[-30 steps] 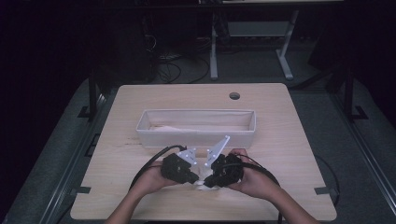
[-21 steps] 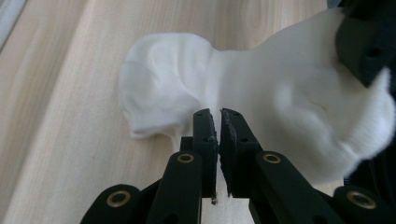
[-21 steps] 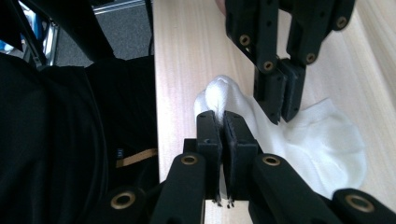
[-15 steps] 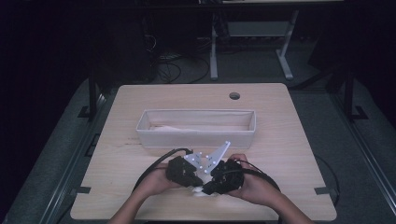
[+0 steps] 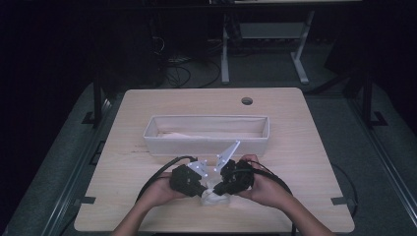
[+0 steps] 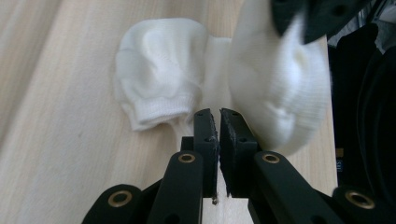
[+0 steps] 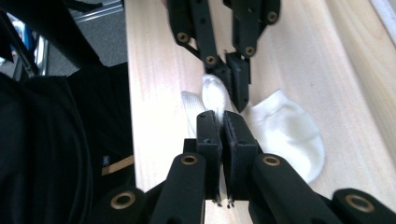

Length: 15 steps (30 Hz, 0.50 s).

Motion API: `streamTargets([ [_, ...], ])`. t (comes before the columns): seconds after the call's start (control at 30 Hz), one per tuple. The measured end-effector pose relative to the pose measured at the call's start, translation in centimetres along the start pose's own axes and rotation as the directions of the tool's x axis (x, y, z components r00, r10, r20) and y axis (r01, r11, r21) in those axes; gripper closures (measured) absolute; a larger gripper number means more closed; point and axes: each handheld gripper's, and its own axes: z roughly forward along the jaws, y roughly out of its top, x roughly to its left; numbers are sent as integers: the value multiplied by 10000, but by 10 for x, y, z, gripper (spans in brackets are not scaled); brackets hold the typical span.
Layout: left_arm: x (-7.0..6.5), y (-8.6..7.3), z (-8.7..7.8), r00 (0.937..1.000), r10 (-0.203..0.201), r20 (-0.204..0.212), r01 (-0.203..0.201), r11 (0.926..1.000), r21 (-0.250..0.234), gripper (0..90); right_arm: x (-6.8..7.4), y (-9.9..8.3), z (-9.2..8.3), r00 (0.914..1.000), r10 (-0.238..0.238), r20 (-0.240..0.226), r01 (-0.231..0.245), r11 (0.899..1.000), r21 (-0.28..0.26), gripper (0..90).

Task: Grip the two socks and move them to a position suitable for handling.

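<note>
Socks (image 6: 161,84), two white ones, lie on our table (image 5: 305,142); our left gripper (image 6: 218,116) and right gripper (image 7: 222,120) each pinch one.

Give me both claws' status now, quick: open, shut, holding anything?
Left claw: shut, pinching the white sock.
Right claw: shut on the same white sock.

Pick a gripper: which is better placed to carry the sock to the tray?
Right, probably. The right gripper jaws pinch the small white knit sock; it sits nearer the long white fabric tray.
</note>
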Motion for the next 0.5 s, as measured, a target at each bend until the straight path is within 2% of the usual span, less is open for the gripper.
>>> streamTargets([
  [0.27, 3, -10, -15, 9991, -211, -374, 208, 9997, -86, 844, -15, 2, 10, 9984, 481, 308, -491, 9982, 331, 858],
  [0.5, 4, -11, -20, 9984, -214, -526, 206, 9997, -146, 844, -28, 3, 20, 9952, 830, 524, -863, 9941, 655, 858],
])
